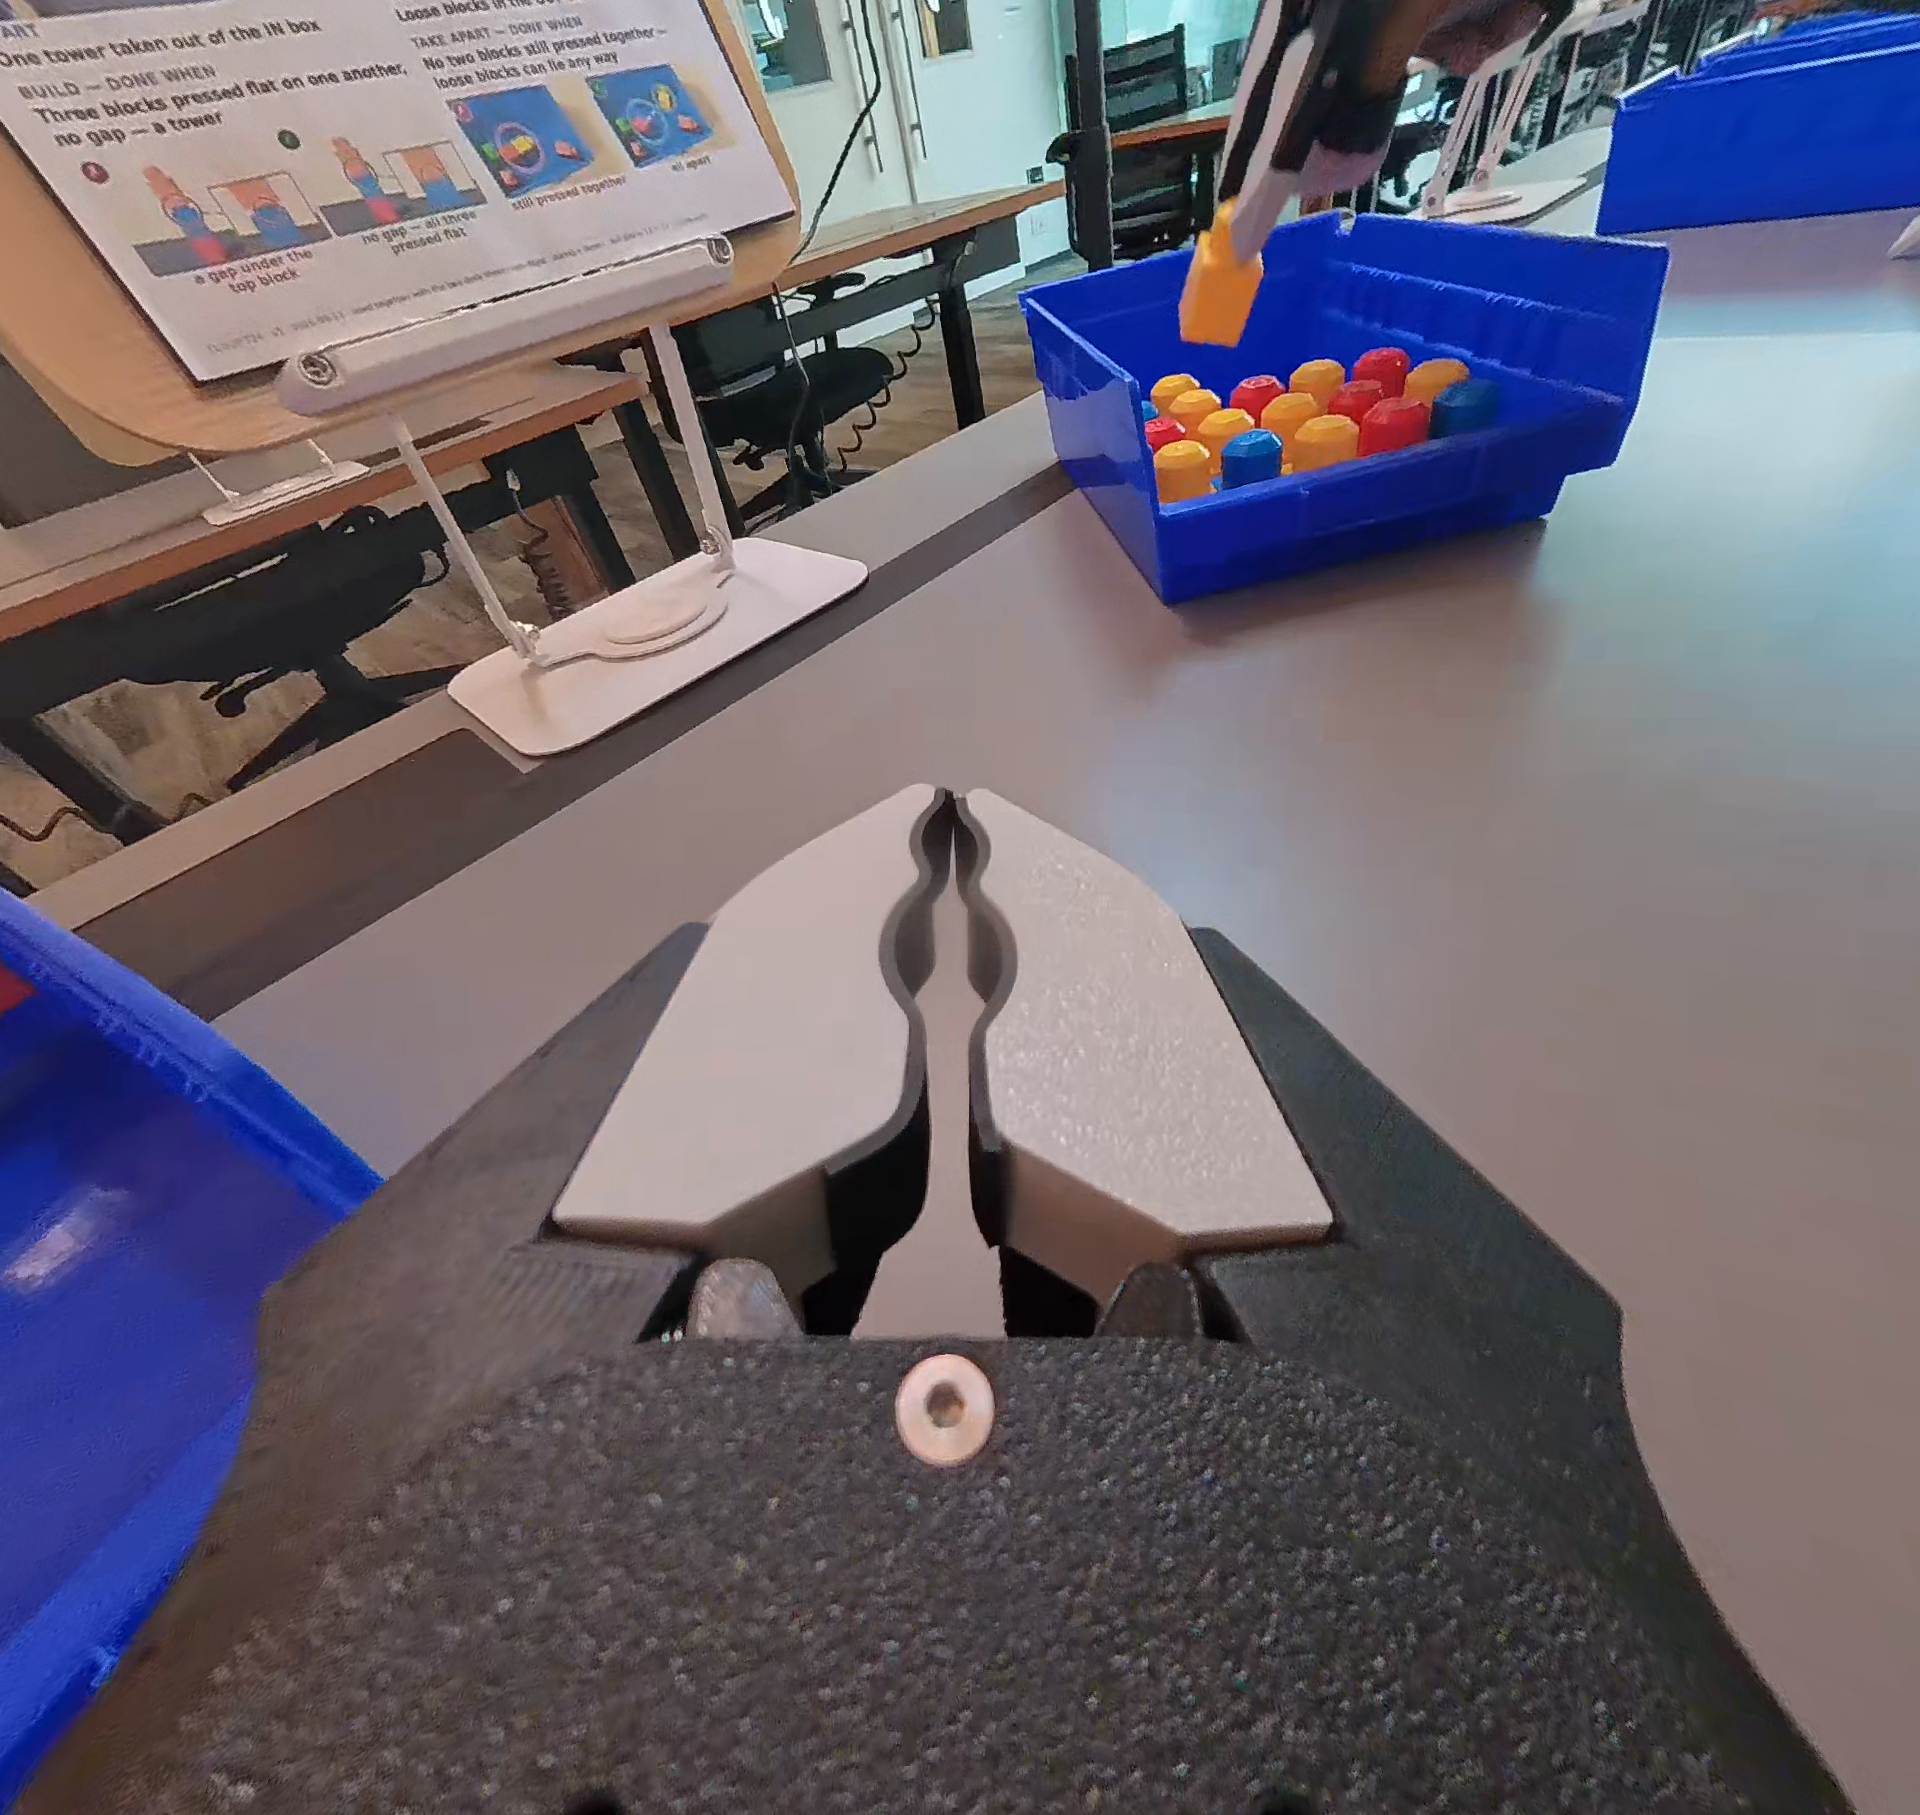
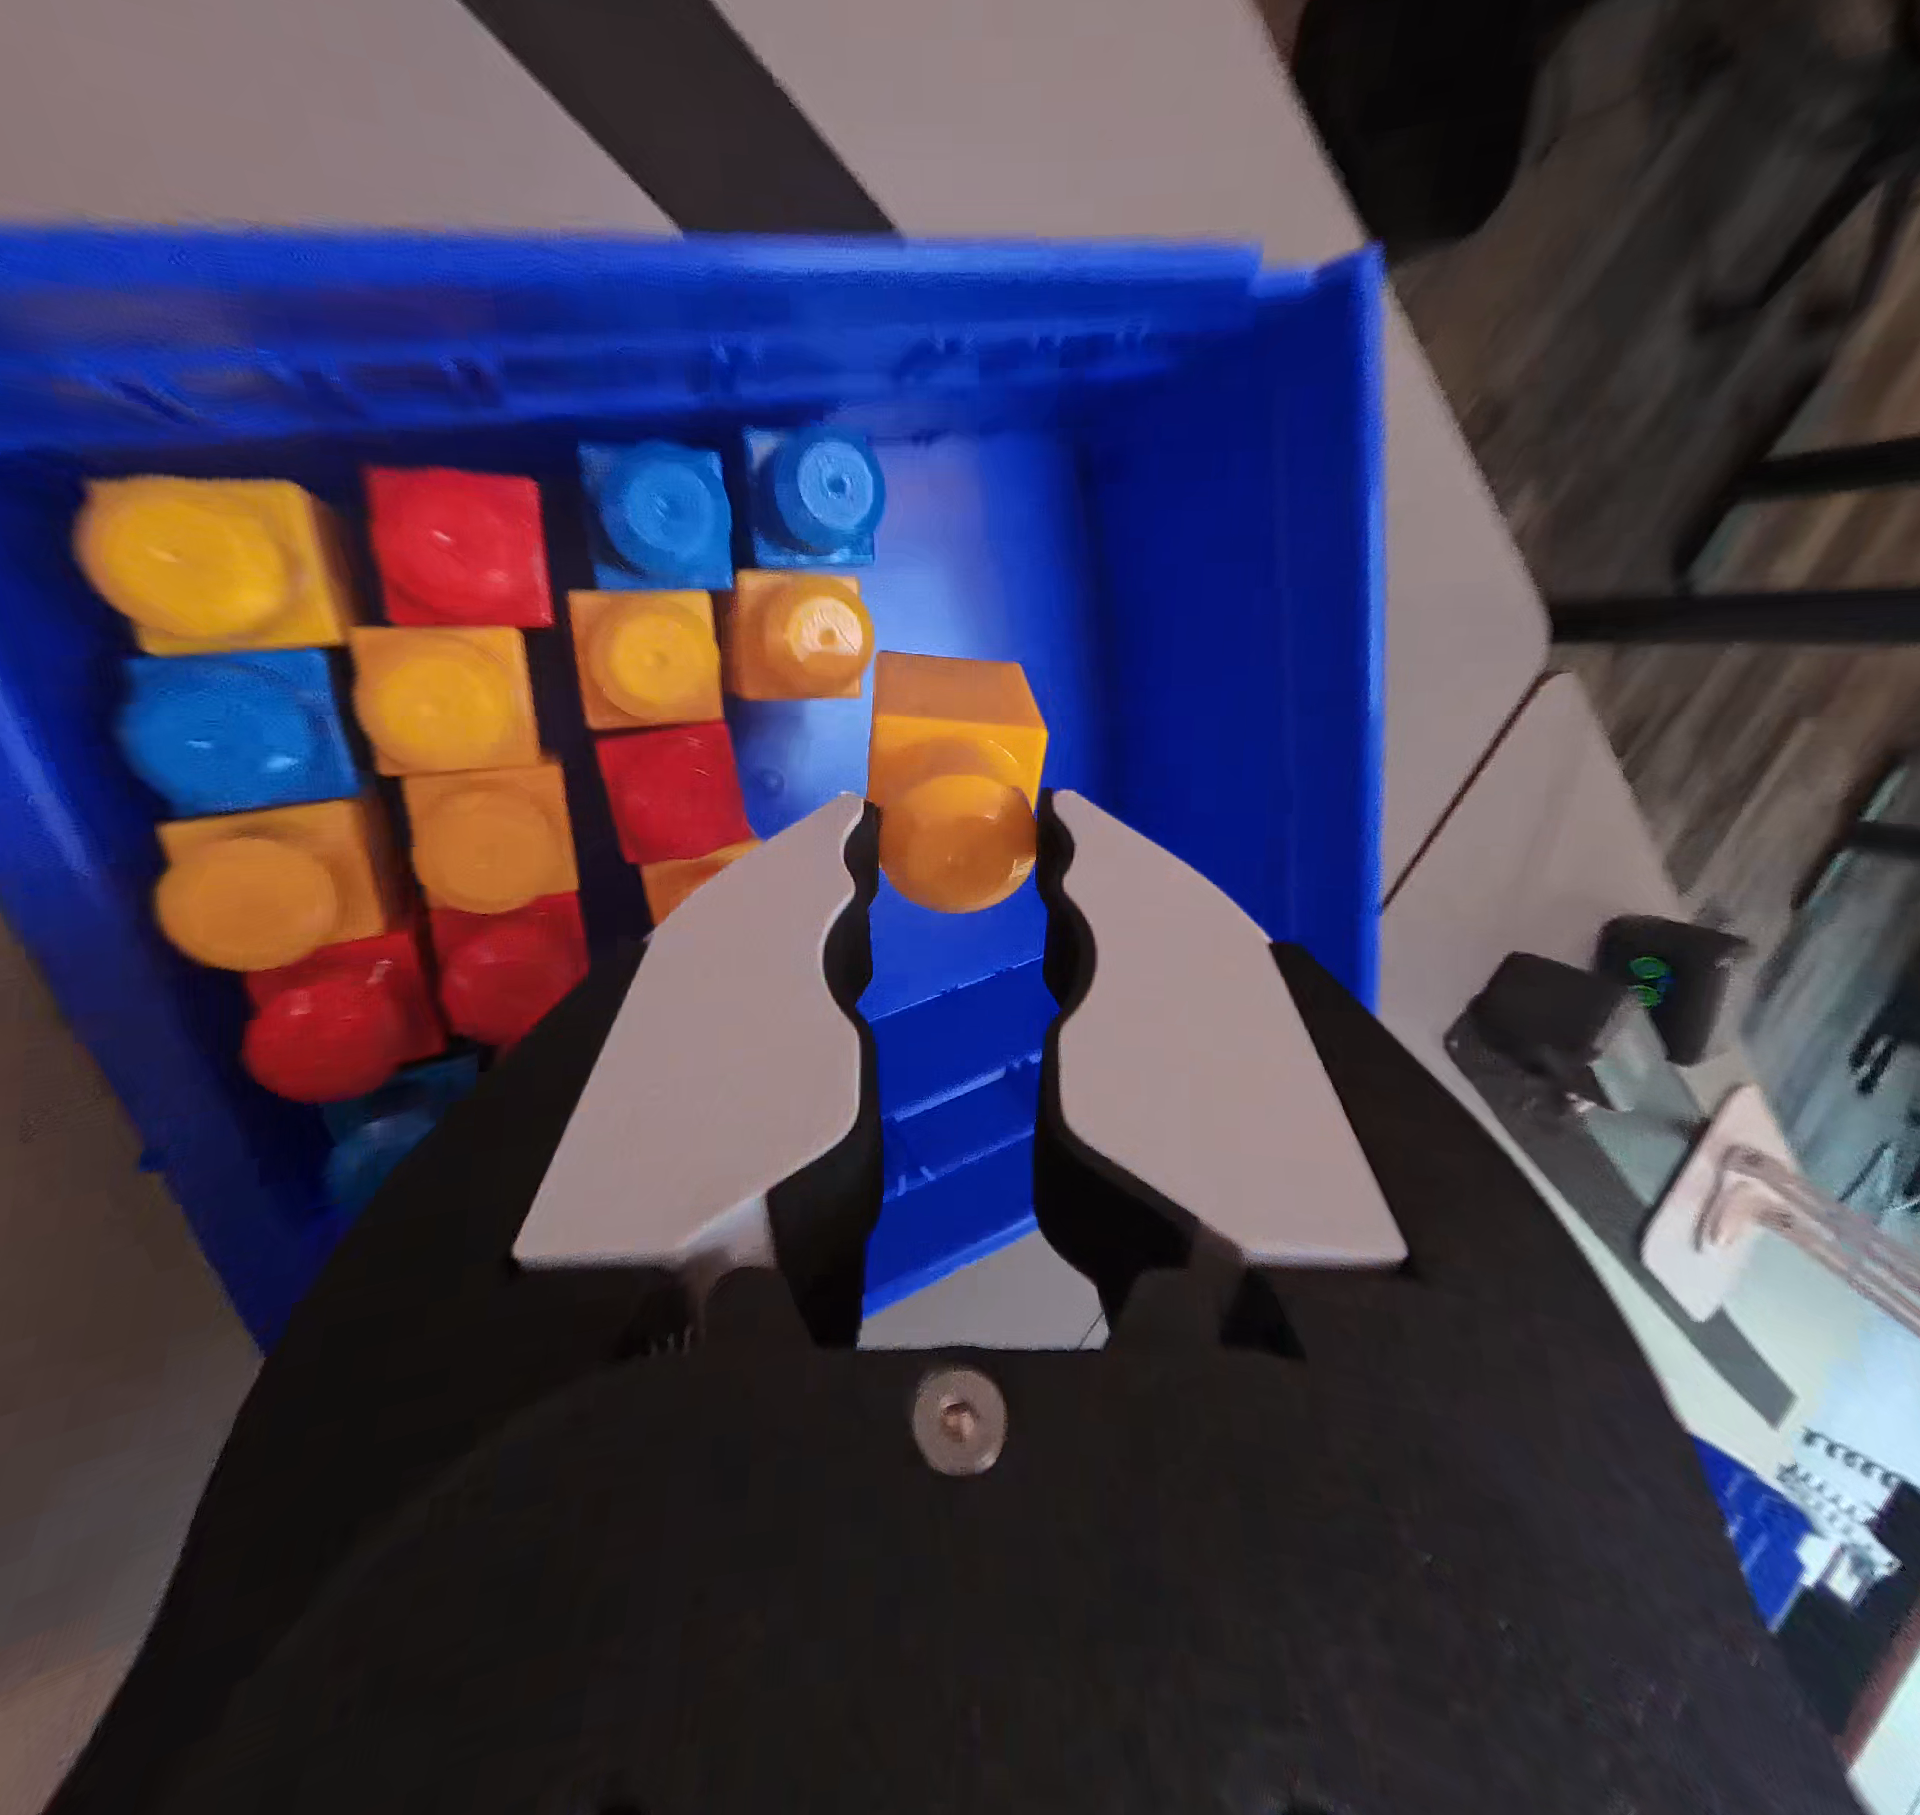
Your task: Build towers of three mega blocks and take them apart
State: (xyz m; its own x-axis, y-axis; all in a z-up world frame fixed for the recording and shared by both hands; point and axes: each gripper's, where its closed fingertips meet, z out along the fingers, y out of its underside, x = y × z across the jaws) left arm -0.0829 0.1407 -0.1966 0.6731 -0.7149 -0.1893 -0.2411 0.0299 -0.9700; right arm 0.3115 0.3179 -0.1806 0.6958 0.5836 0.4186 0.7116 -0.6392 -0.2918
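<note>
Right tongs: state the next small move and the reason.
Probably lift clear and carry the orange plastic block toward the bare grey tabletop: the right tongs grip its stud above the blue plastic bin, while the left tongs wait shut and empty.

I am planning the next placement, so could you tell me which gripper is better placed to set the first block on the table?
Right. The right gripper holds an orange block by its stud above the blue bin. The left gripper is shut and empty over the table.
</note>
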